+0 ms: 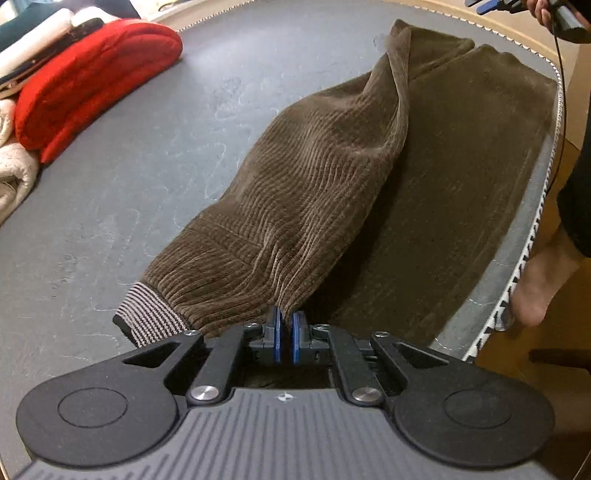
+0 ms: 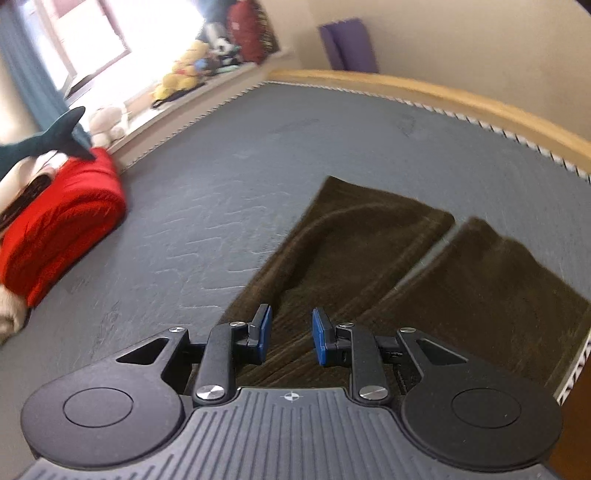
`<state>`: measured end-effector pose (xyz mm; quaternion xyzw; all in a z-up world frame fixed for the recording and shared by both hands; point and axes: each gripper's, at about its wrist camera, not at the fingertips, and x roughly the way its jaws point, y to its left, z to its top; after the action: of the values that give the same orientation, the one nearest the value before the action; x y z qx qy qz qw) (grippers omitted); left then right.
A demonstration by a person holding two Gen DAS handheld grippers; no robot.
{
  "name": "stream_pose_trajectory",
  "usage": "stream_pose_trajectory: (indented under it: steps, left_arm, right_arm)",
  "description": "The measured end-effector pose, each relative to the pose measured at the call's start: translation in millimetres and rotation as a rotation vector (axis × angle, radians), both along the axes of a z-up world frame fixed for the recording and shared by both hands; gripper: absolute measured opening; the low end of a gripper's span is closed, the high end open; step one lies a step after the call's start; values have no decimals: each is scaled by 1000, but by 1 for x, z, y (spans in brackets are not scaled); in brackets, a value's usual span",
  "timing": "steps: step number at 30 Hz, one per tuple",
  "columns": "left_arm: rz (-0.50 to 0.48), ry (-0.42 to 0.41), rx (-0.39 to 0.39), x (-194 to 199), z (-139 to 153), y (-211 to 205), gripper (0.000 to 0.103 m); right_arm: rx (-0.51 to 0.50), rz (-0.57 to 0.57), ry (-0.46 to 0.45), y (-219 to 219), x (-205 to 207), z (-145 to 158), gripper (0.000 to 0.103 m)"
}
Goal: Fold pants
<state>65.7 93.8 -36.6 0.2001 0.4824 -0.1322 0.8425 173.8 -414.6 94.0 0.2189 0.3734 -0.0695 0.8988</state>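
1. Left wrist cam: sits right behind the left tongs (image 1: 285,325), angled steeply down at the grey mat (image 1: 147,155). Very close to the brown pants (image 1: 314,177); cloth fills the centre of the frame.
2. It faces along the pants toward the mat's far edge; the right tongs (image 1: 491,5) show at the top right corner.
3. Right wrist cam: behind the right tongs (image 2: 291,338), tilted down less, so the wall and window show above the grey mat (image 2: 258,147).
4. It looks along the pants (image 2: 369,240) from close above.
5. Shared: pants, mat, the red folded blanket (image 1: 92,81) (image 2: 62,221) at left.
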Motion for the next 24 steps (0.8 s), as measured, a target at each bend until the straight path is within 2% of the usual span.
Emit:
stream_pose_trajectory:
  steps: [3, 7, 16, 18, 20, 24]
  left_arm:
    - [3, 60, 10, 16, -10, 1, 10]
    - [-3, 103, 27, 33, -15, -3, 13]
    - [3, 138, 4, 44, -20, -3, 15]
    - [4, 145, -1, 44, -23, -1, 16]
    - [2, 151, -4, 45, -24, 1, 16]
    - [21, 172, -43, 54, -26, 12, 16]
  right_arm:
    - [57, -20, 13, -8, 10, -8, 26]
    - [122, 28, 10, -3, 31, -18, 28]
    - [139, 134, 64, 27, 96, -48, 32]
    - [136, 145, 72, 34, 113, -53, 38]
    - [124, 146, 88, 42, 130, -60, 56]
    - [39, 153, 149, 62, 158, -80, 60]
